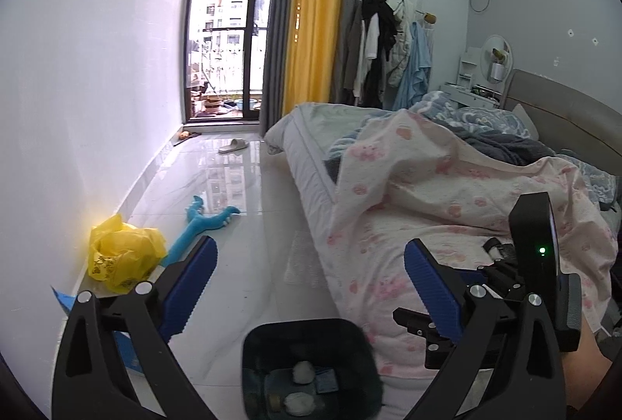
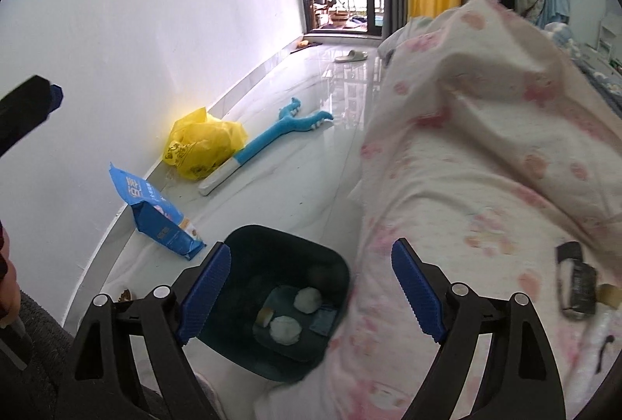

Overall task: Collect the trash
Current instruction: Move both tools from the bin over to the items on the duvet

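Note:
A dark green trash bin (image 2: pixel 237 249) stands on the floor against the bed; it also shows in the left wrist view (image 1: pixel 252 350). Inside lie two white crumpled tissue balls (image 2: pixel 307 299) and small scraps. My right gripper (image 2: pixel 311 288) is open and empty above the bin. My left gripper (image 1: pixel 311 284) is open and empty, higher over the bin. The right gripper's body (image 1: pixel 536 257) shows at the right of the left wrist view. A blue snack bag (image 2: pixel 155 214) and a yellow plastic bag (image 2: pixel 202 144) lie on the floor by the wall.
A bed with a pink patterned quilt (image 2: pixel 486 148) fills the right side. A black object (image 2: pixel 575 280) lies on the quilt. A blue plush toy (image 2: pixel 272 140) and a slipper (image 2: pixel 350 55) lie on the glossy tile floor. White wall at left, balcony door far ahead.

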Demonstrator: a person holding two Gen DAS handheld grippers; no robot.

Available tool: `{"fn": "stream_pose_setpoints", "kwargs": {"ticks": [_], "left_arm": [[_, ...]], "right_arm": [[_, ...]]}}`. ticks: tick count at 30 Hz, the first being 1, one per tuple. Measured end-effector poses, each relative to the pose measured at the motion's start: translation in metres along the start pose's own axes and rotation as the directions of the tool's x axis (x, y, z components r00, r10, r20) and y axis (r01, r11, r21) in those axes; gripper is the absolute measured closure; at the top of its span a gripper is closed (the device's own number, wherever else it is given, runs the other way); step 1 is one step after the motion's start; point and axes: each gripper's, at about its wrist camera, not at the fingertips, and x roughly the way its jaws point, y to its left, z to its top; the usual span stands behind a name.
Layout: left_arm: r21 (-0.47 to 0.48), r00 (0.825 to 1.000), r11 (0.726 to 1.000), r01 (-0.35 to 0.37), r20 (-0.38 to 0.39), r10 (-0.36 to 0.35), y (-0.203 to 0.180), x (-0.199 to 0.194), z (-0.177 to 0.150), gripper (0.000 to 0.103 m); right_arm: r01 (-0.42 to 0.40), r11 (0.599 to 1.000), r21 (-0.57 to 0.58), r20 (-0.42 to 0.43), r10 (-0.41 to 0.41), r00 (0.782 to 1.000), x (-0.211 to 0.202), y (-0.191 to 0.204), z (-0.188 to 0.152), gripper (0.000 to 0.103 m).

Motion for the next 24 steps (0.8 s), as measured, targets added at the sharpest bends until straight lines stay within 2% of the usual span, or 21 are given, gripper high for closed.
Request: {"fn": "stream_pose_setpoints", "kwargs": {"ticks": [9,24], "left_arm": [[0.027,0.996,0.996,0.082,-0.028,-0.082,-0.045,0.014,0.003,0.005],[0.074,0.983,0.983,0.168,-0.092,-0.161,-0.109,0.042,-0.006,0.005]], "right_arm": [[0.064,0.998,-0.01,0.034,-0.064,0.997,-0.034,-0.039,-0.013,0.017],[0.115,0.993,0.004,0.049,-0.115,0.992,-0.067,-0.1,-0.037,0.017]]}}
